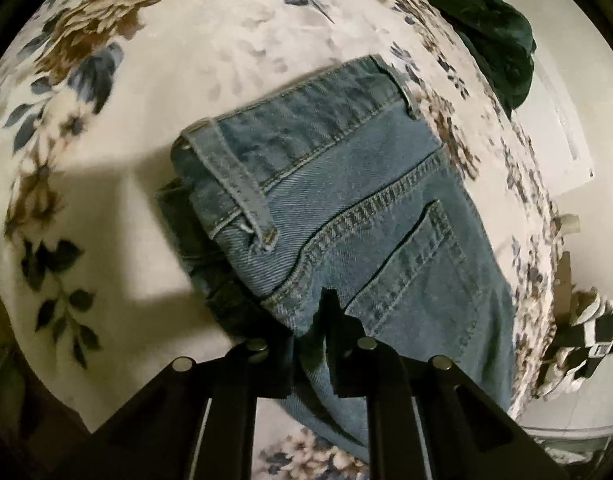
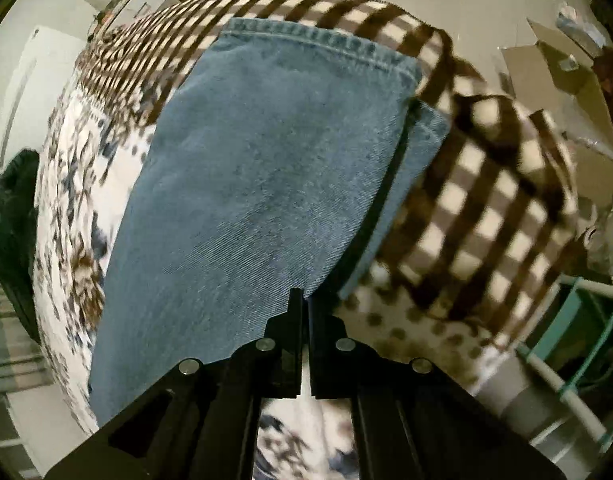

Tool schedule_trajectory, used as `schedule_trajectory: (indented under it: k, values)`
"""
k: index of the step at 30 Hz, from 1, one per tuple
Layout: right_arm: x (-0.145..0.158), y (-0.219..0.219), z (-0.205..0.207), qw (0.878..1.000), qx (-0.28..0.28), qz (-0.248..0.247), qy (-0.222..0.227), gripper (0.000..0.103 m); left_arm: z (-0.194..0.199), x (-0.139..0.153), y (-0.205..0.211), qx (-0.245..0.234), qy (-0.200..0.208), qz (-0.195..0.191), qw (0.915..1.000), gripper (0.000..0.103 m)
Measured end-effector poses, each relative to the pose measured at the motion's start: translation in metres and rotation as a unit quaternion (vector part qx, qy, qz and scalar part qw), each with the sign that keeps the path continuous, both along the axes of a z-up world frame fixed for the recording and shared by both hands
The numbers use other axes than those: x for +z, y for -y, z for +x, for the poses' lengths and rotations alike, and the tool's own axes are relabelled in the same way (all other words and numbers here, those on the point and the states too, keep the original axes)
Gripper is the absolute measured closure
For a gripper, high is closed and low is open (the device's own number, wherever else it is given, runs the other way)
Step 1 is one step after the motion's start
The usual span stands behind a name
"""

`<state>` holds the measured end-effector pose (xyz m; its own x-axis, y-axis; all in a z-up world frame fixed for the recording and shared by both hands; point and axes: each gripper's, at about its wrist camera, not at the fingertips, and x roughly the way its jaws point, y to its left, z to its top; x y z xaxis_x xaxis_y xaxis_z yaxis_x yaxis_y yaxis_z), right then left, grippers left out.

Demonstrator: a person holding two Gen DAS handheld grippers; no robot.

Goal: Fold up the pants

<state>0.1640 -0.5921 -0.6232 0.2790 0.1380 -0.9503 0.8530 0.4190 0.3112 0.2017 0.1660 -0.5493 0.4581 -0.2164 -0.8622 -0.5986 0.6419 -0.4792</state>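
Note:
Blue jeans (image 1: 346,208) lie folded lengthwise on a floral bedspread (image 1: 106,160). The left wrist view shows the waistband, a belt loop and a back pocket. My left gripper (image 1: 310,320) is shut on the jeans' near edge below the waistband, with denim bunched between the fingers. The right wrist view shows the leg end (image 2: 258,168) with its hem at the far side, the lower leg sticking out on the right. My right gripper (image 2: 305,304) is shut on the near edge of the top leg.
A brown and cream checked blanket (image 2: 486,216) lies beyond the hem. A dark green garment (image 1: 482,28) sits at the bed's far edge. Cardboard boxes (image 2: 566,92) and a teal rack (image 2: 586,312) stand to the right. White paper (image 1: 554,136) lies off the bed.

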Motion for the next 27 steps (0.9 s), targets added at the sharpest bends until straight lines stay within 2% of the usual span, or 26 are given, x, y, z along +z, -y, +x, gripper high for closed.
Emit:
schedule_trajectory:
  k: [4,6,8,9,10,11,12,13,15,18,21,23,26,27]
  values:
    - [-0.010,-0.001,-0.004,1.000,0.009,0.008,-0.019,0.101,0.001,-0.010,-0.005,-0.004,-0.012,-0.004,0.9999,0.092]
    - [-0.025,0.001,-0.002,0.999,-0.002,0.025,-0.025,0.101,0.006,-0.011,-0.004,-0.008,-0.021,-0.004,0.9997,0.089]
    - [-0.033,0.006,0.000,0.999,0.007,0.039,-0.027,0.095,0.008,-0.005,-0.002,-0.015,-0.033,0.000,0.9993,0.089]
    - [-0.033,0.007,0.000,0.999,0.011,0.043,-0.024,0.090,0.008,0.002,0.003,-0.023,-0.046,0.014,0.9986,0.086]
    - [-0.031,0.007,-0.001,0.999,0.016,0.045,-0.021,0.072,0.008,0.008,0.008,-0.029,-0.058,0.029,0.9975,0.085]
    - [-0.028,0.007,-0.002,0.999,0.021,0.044,-0.016,0.060,0.007,0.017,0.015,-0.039,-0.069,0.051,0.9956,0.079]
    - [-0.023,0.008,-0.004,0.999,0.027,0.044,-0.007,0.039,0.007,0.025,0.023,-0.050,-0.078,0.071,0.9931,0.069]
    - [-0.017,0.009,-0.008,0.998,0.034,0.044,0.006,0.029,0.006,0.031,0.032,-0.062,-0.080,0.087,0.9911,0.062]
    - [-0.009,0.012,-0.012,0.998,0.045,0.039,0.017,0.029,0.007,0.046,0.058,-0.094,-0.080,0.119,0.9853,0.027]
    - [-0.009,0.023,-0.017,0.998,0.033,0.032,0.033,0.029,0.014,0.059,0.101,-0.139,-0.065,0.136,0.9787,0.025]
    - [-0.020,0.045,-0.031,0.998,-0.013,0.036,0.049,0.028,0.028,0.056,0.165,-0.207,-0.056,0.140,0.9666,0.025]
    - [-0.030,0.061,-0.042,0.996,-0.048,0.038,0.064,0.028,0.037,0.043,0.213,-0.256,-0.062,0.140,0.9545,0.025]
    - [-0.044,0.085,-0.055,0.986,-0.103,0.052,0.116,0.030,0.048,0.017,0.280,-0.326,-0.070,0.125,0.9343,0.025]
    - [-0.045,0.091,-0.057,0.983,-0.117,0.052,0.131,0.035,0.051,0.008,0.300,-0.349,-0.073,0.122,0.9264,0.025]
